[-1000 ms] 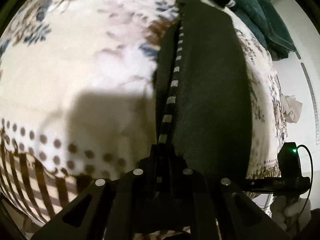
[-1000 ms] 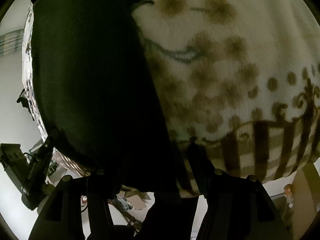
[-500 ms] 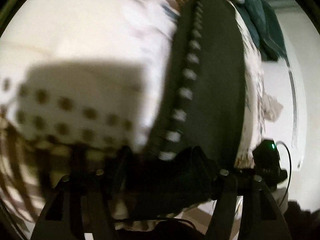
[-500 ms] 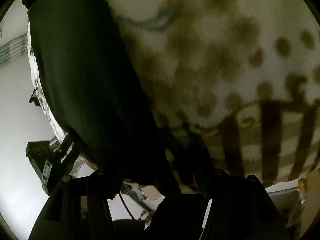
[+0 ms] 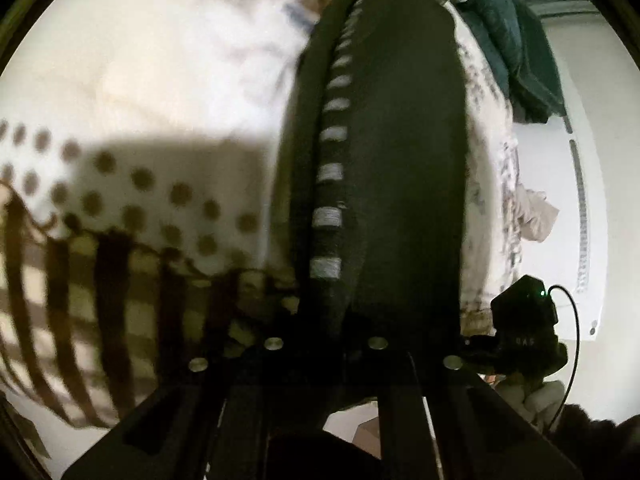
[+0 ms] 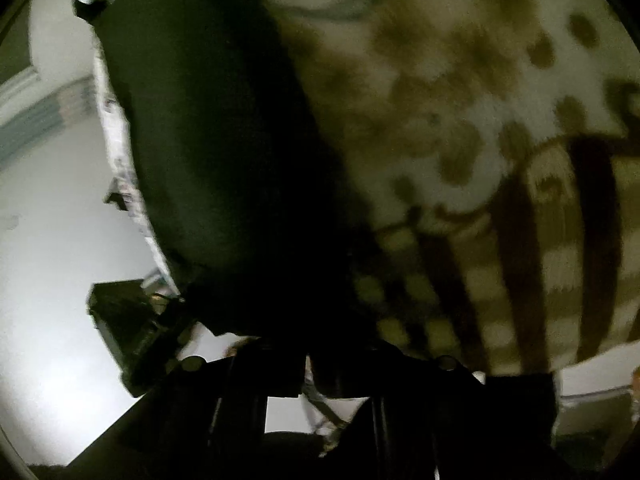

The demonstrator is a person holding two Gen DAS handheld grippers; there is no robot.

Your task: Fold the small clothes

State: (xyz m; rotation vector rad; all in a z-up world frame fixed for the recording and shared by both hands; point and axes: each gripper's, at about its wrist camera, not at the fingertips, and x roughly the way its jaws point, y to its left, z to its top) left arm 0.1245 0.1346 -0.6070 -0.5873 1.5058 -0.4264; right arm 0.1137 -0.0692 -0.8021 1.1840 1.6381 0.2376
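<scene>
garment: dark garment lies flat and long on the patterned blanket, running from the near bed edge away toward the far end. A dashed white stripe runs along its length, left of centre in the left wrist view.
left claw: left gripper is closed at the garment's near hem, the dark cloth running down between the fingers; looks like a pinch on the hem near the stripe.
right claw: right gripper is closed too, at the near hem of the same garment. Too dark there to see the pads themselves, but fabric runs into the fingers.
handling: judged light, limp, thin knit. Won't hold shape, sags between the two pinch points. Not fragile. Napped blanket likely drags on it.
grip points: the two near hem corners, as now; keep them spread so the hem stays taut.
edges: near bed edge sits directly under both claws; hem is right at it. In the left wrist view the bed's far side edge runs just beyond the garment's right side.
open room: bare blanket to the left of the garment and further up. A teal clothes pile sits at the far end, near the garment's far tip.
risk: fold carried too far forward lands against that pile.
</scene>
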